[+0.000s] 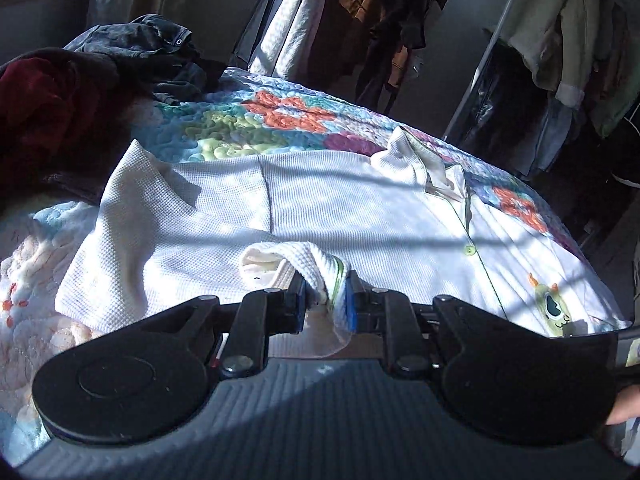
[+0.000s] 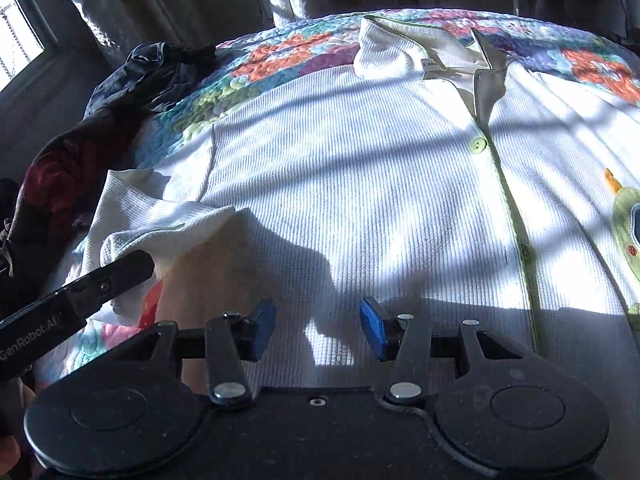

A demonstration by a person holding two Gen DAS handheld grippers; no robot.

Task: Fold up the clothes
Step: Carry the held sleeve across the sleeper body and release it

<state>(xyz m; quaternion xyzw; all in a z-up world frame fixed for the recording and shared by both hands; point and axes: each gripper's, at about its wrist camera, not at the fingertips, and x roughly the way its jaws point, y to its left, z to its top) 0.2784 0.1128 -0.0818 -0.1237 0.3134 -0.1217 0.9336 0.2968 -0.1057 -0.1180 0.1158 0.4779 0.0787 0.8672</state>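
Note:
A white waffle-knit shirt (image 1: 320, 208) with green buttons and a cartoon patch lies spread front-up on a flowered quilt (image 1: 280, 120), collar (image 1: 424, 160) at the far side. My left gripper (image 1: 324, 300) is shut on the sleeve cuff (image 1: 280, 260), which bunches up between the blue pads over the shirt's body. In the right wrist view the same shirt (image 2: 360, 180) fills the frame. My right gripper (image 2: 318, 328) hovers open just above its lower front, nothing between the pads. The left gripper's black finger (image 2: 120, 272) shows at the left with the sleeve (image 2: 160, 220).
Dark clothes (image 1: 140, 48) and a dark red garment (image 1: 44, 108) are piled at the far left of the bed. Hanging clothes on a rack (image 1: 400, 20) stand behind the bed. A window (image 2: 16, 36) is at the left.

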